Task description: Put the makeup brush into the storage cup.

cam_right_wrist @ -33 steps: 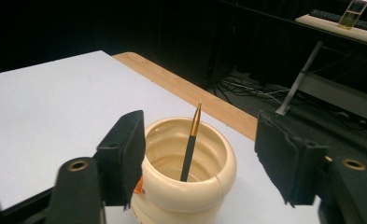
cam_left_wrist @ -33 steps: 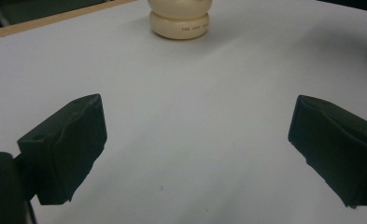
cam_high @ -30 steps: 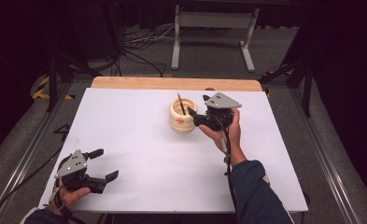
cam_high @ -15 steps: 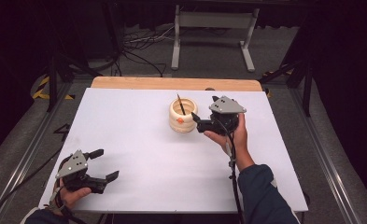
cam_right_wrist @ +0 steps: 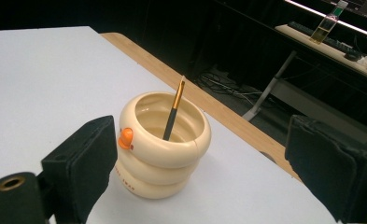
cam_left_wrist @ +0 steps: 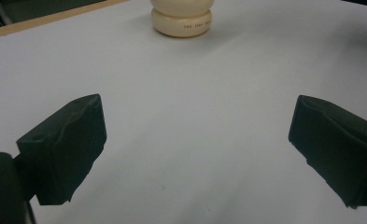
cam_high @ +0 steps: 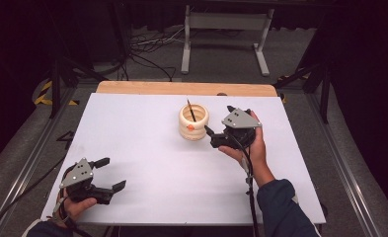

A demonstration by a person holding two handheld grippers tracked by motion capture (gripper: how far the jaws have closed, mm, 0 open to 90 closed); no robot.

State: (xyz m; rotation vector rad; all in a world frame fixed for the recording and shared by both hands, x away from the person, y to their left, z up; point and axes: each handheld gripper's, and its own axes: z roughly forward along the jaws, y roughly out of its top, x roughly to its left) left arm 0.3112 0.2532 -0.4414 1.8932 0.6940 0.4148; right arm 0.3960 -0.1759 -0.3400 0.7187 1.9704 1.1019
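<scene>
A cream ringed cup [cam_high: 193, 122] with an orange knob stands on the white table, toward the back and middle. A dark brush [cam_high: 191, 110] with a gold ferrule leans inside it. My right gripper [cam_high: 217, 118] hovers just right of the cup and points at it. Its jaws have just been opening and now stand open with nothing between them. In the right gripper view the cup [cam_right_wrist: 162, 154] and brush [cam_right_wrist: 173, 112] lie a little beyond the right gripper [cam_right_wrist: 202, 140]. My left gripper [cam_high: 113, 173] rests open at the near left corner. The cup [cam_left_wrist: 181, 18] sits far ahead of the left gripper [cam_left_wrist: 195, 130].
The white sheet [cam_high: 147, 138] covers the table, with a bare wooden strip [cam_high: 181, 89] along the far edge. A metal stand [cam_high: 226, 22] and cables [cam_high: 147, 54] lie on the floor behind. Dark rails run along both sides.
My right gripper has drawn back to the right, away from the cup, and its jaws have spread wider. The brush stays in the cup. The left gripper has not moved.
</scene>
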